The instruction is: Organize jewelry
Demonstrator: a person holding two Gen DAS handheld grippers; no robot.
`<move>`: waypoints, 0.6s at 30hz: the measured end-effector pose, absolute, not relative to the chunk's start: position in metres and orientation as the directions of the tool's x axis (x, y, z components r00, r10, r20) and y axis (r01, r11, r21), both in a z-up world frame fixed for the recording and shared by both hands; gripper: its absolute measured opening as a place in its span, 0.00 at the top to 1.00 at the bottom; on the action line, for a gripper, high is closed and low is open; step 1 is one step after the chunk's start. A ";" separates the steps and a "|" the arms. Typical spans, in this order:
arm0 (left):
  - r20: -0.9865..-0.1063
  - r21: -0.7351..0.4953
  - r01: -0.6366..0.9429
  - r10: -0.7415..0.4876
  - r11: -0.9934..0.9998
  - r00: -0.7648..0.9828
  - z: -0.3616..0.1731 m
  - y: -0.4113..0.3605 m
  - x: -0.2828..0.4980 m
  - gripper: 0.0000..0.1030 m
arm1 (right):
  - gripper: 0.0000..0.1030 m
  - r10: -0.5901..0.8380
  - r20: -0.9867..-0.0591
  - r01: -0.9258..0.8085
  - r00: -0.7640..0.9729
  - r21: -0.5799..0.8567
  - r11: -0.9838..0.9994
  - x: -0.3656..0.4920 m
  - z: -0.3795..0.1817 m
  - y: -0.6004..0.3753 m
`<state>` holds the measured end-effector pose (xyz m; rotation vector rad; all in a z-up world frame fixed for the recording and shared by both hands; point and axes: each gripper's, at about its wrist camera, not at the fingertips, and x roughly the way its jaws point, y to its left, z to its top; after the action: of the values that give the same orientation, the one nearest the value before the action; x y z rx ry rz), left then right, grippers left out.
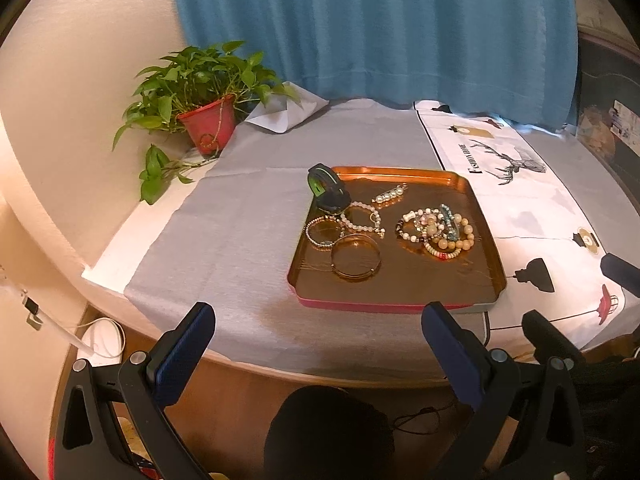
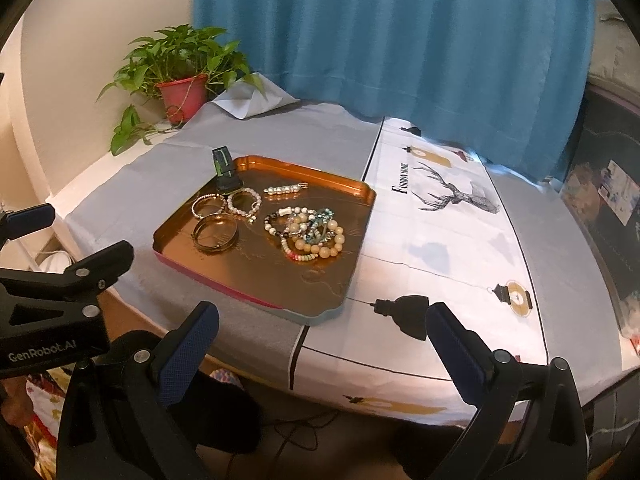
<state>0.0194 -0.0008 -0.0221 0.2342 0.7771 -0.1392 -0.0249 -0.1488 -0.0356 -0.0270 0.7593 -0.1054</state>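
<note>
Both the left gripper (image 1: pixel 318 330) and the right gripper (image 2: pixel 322 332) hung with jaws spread wide and empty, short of the near edge of the tray (image 1: pixel 400 292). In the tray, the gold bangle (image 1: pixel 356 257) lay nearest that edge, a heap of beaded bracelets (image 1: pixel 436 232) to its right, a pearl clip (image 1: pixel 390 194) toward the far rim and a dark watch (image 1: pixel 328 190) in the far left corner. A potted plant (image 1: pixel 208 120) stood well beyond the tray's left side

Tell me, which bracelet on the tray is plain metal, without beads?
The gold bangle, nearest the tray's front edge: a smooth, solid ring. The other bracelets are all strung with beads.
</note>
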 end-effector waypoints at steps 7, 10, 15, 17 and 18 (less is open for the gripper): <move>-0.698 0.177 0.203 -0.023 0.963 0.715 -0.020 0.000 0.018 0.00 | 0.00 -0.105 -0.680 0.083 0.725 -0.066 0.994 -0.025 -0.030 -0.154; -0.699 0.175 0.202 -0.023 0.964 0.714 -0.020 0.000 0.017 0.00 | 0.00 -0.104 -0.679 0.081 0.727 -0.065 0.995 -0.024 -0.027 -0.155; -0.698 0.178 0.201 -0.020 0.963 0.716 -0.020 0.000 0.017 0.00 | 0.00 -0.102 -0.678 0.078 0.728 -0.066 0.995 -0.025 -0.027 -0.153; -0.699 0.176 0.202 -0.023 0.963 0.715 -0.020 0.001 0.017 0.00 | 0.00 -0.100 -0.679 0.076 0.728 -0.065 0.995 -0.025 -0.026 -0.152; -0.699 0.176 0.202 -0.022 0.963 0.715 -0.020 0.000 0.017 0.00 | 0.00 -0.100 -0.679 0.076 0.728 -0.064 0.995 -0.025 -0.026 -0.152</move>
<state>0.0173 0.0005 -0.0203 0.2482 0.7658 -0.1251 -0.0254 -0.1518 -0.0262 -0.0327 0.7498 -0.0968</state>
